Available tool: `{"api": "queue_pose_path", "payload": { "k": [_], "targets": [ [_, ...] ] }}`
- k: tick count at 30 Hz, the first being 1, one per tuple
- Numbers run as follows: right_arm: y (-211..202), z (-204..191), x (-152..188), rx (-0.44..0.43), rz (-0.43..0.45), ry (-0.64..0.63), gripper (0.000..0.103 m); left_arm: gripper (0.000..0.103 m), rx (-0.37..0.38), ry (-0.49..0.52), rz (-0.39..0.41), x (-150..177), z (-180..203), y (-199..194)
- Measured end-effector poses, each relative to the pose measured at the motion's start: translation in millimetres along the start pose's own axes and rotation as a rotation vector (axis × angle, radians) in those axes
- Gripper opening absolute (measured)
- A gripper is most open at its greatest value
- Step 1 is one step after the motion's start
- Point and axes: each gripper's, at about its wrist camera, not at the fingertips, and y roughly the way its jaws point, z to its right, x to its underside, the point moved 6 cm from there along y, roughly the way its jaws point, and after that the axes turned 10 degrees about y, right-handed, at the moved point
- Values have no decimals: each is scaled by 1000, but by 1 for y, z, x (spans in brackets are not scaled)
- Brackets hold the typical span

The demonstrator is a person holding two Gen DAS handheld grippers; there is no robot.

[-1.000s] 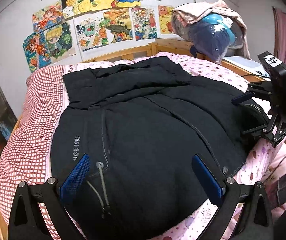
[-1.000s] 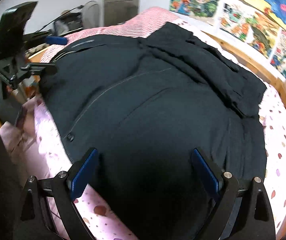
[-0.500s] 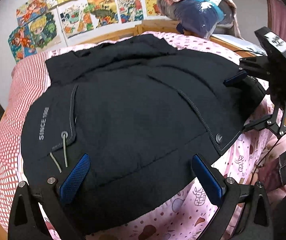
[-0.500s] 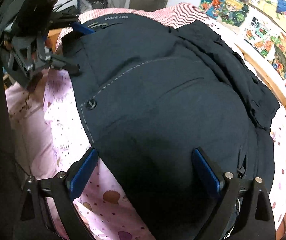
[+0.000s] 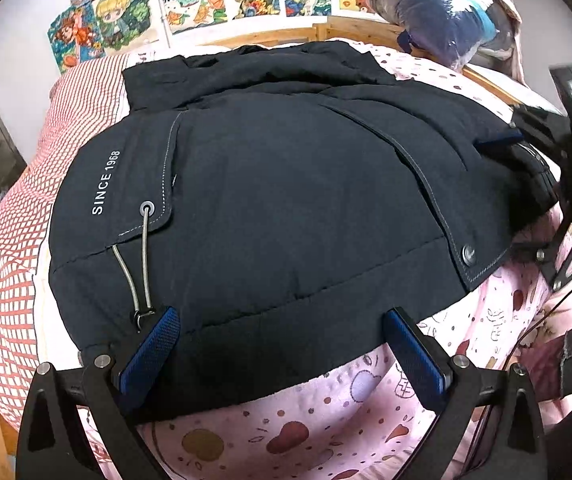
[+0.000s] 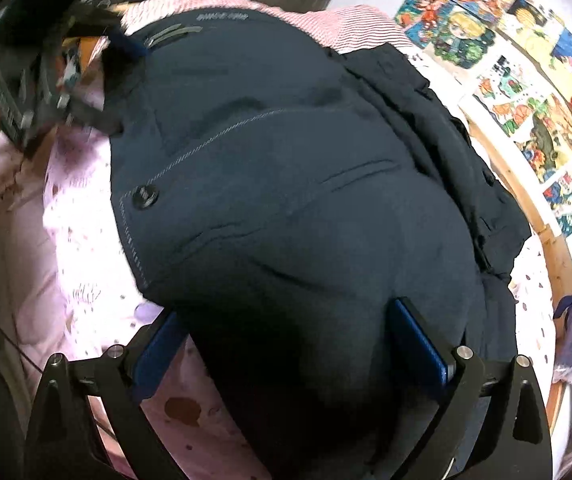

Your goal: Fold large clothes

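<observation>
Straddling the near hem of the dark jacket (image 5: 286, 200) lying spread on the bed (image 5: 326, 420) — left gripper (image 5: 282, 344) and right gripper (image 6: 290, 344) both gaping wide, grasping nothing — apparently positioning to pinch for a fold.

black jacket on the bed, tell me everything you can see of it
The black padded jacket lies spread flat on the pink patterned bedsheet, one end over a red-and-white checked blanket. It looks matte and puffy, with grey contrast stitching, a metal snap button, white "SINCE 1968" lettering and a grey elastic drawcord through an eyelet. Darker folded fabric bunches at the far side. The open left gripper and open right gripper straddle its near edge.
</observation>
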Motion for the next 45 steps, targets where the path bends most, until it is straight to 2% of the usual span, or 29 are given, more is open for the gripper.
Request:
{"api": "queue_pose_path", "payload": {
  "k": [5,11,16,21,24,28,32,34,36,39,45],
  "targets": [
    [-6,21,-12,-76,9,171,98,103,-42,120,56,-1,11,-3],
    [-21,44,-37,-186,76,378,98,103,-88,185,50,-4,17,3],
    [-25,47,-46,-206,104,429,98,103,-143,248,31,-8,18,13],
    [-13,47,-41,-194,84,396,98,103,-190,316,40,-11,18,18],
    [-5,41,-31,-162,47,336,98,103,-215,367,56,-11,22,19],
    [-1,38,-12,-130,6,225,98,103,-286,507,89,-7,26,22],
    [4,31,12,-105,-32,133,98,98,-278,515,107,-8,18,19],
    [9,28,20,-64,-51,89,98,90,-285,513,112,-12,15,18],
    [14,25,23,10,-69,31,98,86,-279,502,121,-17,12,16],
    [9,25,12,93,-35,1,98,80,-269,489,148,-26,9,13],
    [-18,49,-12,199,95,64,98,79,-277,500,210,-41,5,2]
  ]
}}
